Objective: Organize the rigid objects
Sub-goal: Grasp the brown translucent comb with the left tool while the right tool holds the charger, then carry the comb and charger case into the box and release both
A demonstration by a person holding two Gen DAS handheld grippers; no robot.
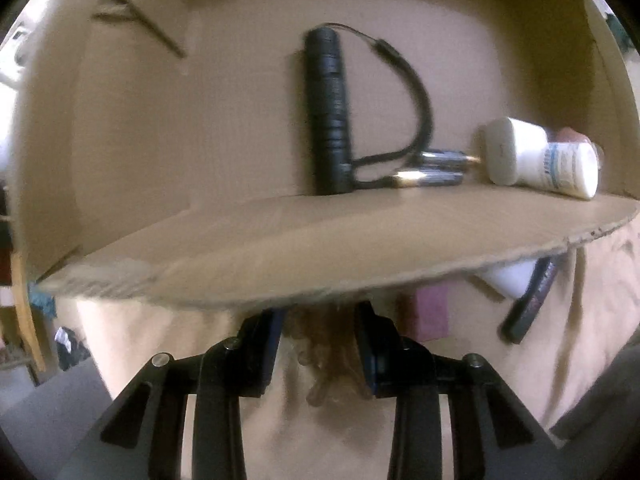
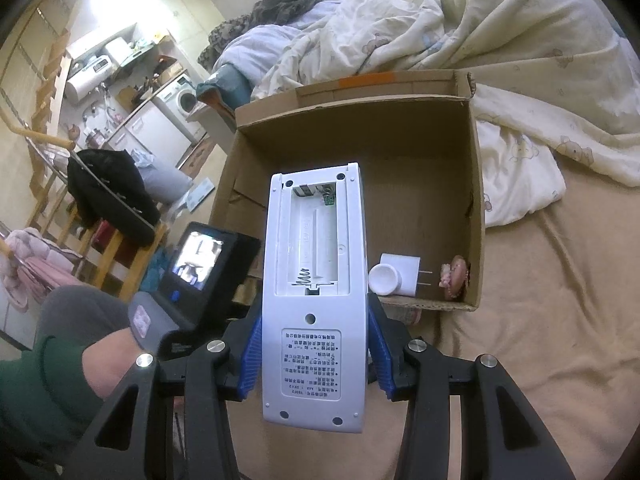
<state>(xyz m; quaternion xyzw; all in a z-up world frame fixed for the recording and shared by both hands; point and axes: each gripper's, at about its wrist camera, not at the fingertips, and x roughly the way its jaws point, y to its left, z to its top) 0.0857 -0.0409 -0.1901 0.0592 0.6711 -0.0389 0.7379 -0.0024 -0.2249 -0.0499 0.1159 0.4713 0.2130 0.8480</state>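
The right gripper pinches a white remote, battery bay bare, above the cardboard box on the bed. The left gripper straddles a blurred tan object outside the box wall; contact cannot be told. Next, seemingly, the remote goes in beside the charger plug.

Box floor: far and left parts bare, open from above.
Near right corner: white plug and pink trinket crowd it.
Flashlight, batteries, white tube: clustered by the near wall.
Bed right of box: open sheet.
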